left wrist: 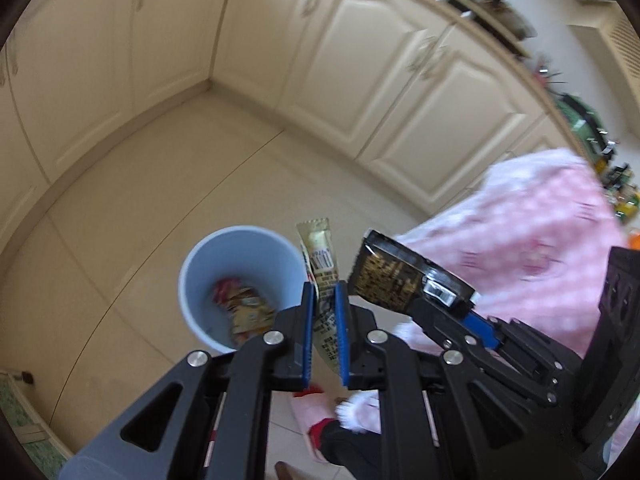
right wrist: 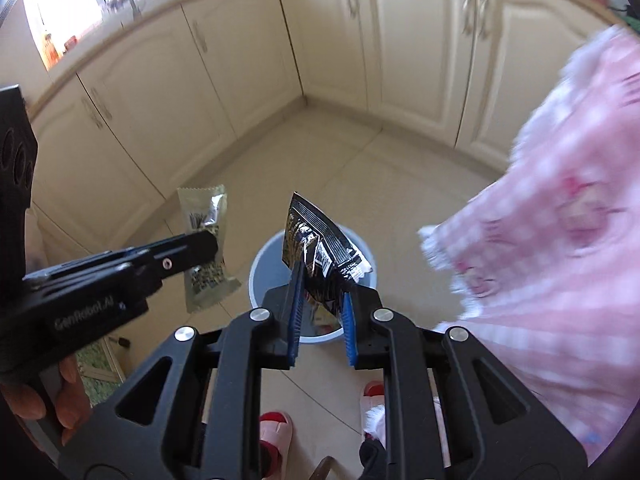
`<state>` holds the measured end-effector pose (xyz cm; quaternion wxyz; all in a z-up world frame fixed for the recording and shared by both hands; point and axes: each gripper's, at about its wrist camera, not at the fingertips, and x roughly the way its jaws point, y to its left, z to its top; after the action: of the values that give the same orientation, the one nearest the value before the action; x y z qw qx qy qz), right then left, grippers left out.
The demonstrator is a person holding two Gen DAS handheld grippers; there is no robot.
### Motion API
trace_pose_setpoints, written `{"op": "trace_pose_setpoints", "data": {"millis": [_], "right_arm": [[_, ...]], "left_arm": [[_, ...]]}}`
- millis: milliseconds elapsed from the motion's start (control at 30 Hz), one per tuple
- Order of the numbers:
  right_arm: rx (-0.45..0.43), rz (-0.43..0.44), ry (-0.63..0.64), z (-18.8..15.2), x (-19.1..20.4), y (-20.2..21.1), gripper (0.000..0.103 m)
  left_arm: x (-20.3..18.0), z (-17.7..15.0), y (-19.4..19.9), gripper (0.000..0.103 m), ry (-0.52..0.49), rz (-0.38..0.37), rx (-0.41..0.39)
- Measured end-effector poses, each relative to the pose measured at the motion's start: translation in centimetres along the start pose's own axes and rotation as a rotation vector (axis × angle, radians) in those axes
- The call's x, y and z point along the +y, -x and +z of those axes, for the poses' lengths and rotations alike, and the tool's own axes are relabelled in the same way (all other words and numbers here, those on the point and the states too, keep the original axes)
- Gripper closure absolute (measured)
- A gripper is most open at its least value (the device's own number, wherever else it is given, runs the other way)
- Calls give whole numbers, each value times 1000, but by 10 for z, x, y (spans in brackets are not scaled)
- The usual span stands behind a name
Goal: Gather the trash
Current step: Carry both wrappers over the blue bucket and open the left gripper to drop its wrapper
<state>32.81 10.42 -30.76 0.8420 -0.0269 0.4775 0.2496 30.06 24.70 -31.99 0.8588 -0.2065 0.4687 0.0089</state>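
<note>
My left gripper [left wrist: 325, 292] is shut on a gold snack wrapper [left wrist: 319, 258], held upright just right of the blue-grey trash bin [left wrist: 208, 256]. The bin stands on the floor and holds several wrappers [left wrist: 244, 308]. My right gripper [right wrist: 320, 280] is shut on a black and gold foil wrapper [right wrist: 316, 236], held above the bin [right wrist: 264, 264]. The right gripper with its black wrapper [left wrist: 384, 280] also shows in the left wrist view. The left gripper with the gold wrapper [right wrist: 204, 216] shows in the right wrist view, left of the bin.
Cream cabinet doors [left wrist: 400, 80] line the corner behind the bin. The beige tiled floor [left wrist: 160, 184] spreads around it. The person's pink checked sleeve [right wrist: 552, 240] fills the right side. Slippered feet [right wrist: 276, 428] stand below the grippers. A cluttered countertop [left wrist: 580, 120] runs at upper right.
</note>
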Motion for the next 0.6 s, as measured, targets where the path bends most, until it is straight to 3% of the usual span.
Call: {"op": "trace_pose_setpoints", "data": {"millis": [233, 467, 600], "right_arm": [[71, -3, -7, 7, -3, -61, 86], [110, -9, -33, 3, -7, -94, 86], [119, -8, -42, 5, -9, -102, 86]], "left_arm": [[44, 12, -62, 92, 94, 2, 39], [71, 13, -83, 66, 185, -21, 43], [72, 11, -90, 62, 163, 31, 77]]}}
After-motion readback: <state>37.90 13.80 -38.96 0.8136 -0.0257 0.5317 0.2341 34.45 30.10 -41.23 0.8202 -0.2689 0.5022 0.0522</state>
